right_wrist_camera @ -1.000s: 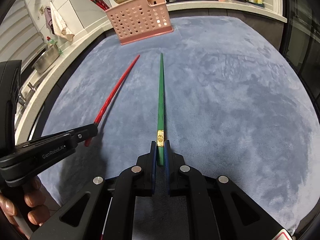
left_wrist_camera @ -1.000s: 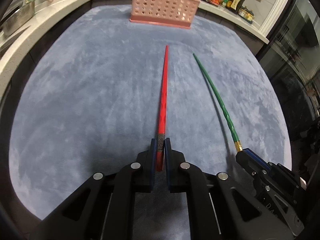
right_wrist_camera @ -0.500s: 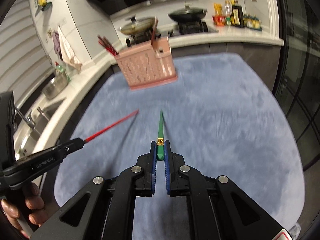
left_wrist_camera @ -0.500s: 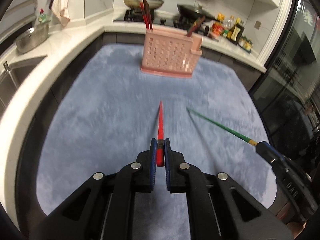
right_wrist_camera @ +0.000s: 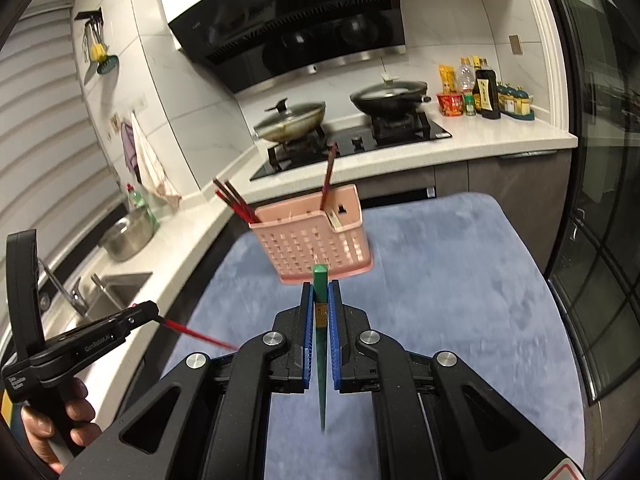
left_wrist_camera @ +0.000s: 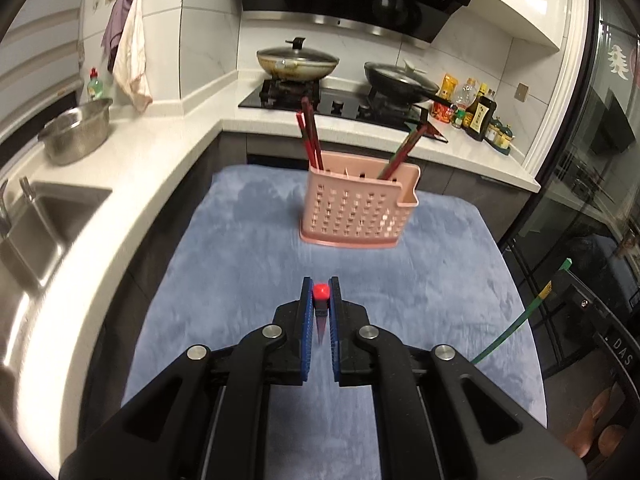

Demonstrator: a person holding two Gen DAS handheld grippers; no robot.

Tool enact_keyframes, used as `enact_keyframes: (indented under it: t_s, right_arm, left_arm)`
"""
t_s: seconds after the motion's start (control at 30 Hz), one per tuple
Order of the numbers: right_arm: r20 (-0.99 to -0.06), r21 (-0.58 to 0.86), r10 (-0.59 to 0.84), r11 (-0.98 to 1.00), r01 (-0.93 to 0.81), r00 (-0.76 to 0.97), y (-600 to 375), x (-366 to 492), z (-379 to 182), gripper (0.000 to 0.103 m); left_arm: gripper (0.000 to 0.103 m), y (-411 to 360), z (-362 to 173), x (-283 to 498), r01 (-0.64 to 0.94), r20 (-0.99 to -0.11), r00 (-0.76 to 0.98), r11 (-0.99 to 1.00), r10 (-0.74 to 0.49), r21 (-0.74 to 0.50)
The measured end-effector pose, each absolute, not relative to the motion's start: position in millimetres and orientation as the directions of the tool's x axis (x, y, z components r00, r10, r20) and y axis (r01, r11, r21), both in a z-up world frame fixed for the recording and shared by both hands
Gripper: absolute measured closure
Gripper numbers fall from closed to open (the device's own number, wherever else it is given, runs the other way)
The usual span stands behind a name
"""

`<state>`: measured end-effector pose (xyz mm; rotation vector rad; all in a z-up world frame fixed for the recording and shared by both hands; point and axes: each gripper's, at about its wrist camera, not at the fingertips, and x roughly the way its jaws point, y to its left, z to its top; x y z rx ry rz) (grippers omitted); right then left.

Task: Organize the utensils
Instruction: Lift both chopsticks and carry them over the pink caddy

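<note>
My left gripper [left_wrist_camera: 320, 296] is shut on a red chopstick [left_wrist_camera: 321, 291], held butt end up with its tip hanging down. My right gripper [right_wrist_camera: 320, 296] is shut on a green chopstick [right_wrist_camera: 321, 344], also butt end up, tip down. Both are lifted above the blue-grey mat [left_wrist_camera: 240, 264]. The pink perforated utensil basket [left_wrist_camera: 354, 212] stands ahead at the mat's far end, with several dark red chopsticks [left_wrist_camera: 310, 132] in it. In the right wrist view the basket [right_wrist_camera: 316, 240] is straight ahead, and the left gripper [right_wrist_camera: 136, 316] with the red chopstick [right_wrist_camera: 200, 334] is at lower left.
A white counter [left_wrist_camera: 132, 152] wraps around the left and back. It carries a sink [left_wrist_camera: 36, 224], a steel bowl [left_wrist_camera: 76, 132], a stove with two lidded pans [left_wrist_camera: 298, 62], and sauce bottles [left_wrist_camera: 478, 112]. A glass door [right_wrist_camera: 600, 200] is at the right.
Both grippers have risen and tilted, so the chopsticks went from lying on the mat pointing forward to hanging tip down. The basket and kitchen behind it have come into full view.
</note>
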<state>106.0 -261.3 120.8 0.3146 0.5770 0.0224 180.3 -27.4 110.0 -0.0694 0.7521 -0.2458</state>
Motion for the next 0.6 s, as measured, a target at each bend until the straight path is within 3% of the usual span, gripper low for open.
enact_keyframes:
  t_s: [0.33,0.6]
  right_arm:
    - [-0.479,0.357,0.157,0.934,0.028,0.864,-269,150,158,0.096]
    - [-0.395,0.367,0.134,0.93,0.023,0.909,-279,213,212,0.096]
  left_arm:
    - [0.096,-32,161,216,0.229,-0.614,0.731,0.955,-0.297,-0.189]
    - [0.096,-43,235,265,0.239,-0.495,0.814,0.952,-0.304,-0.191]
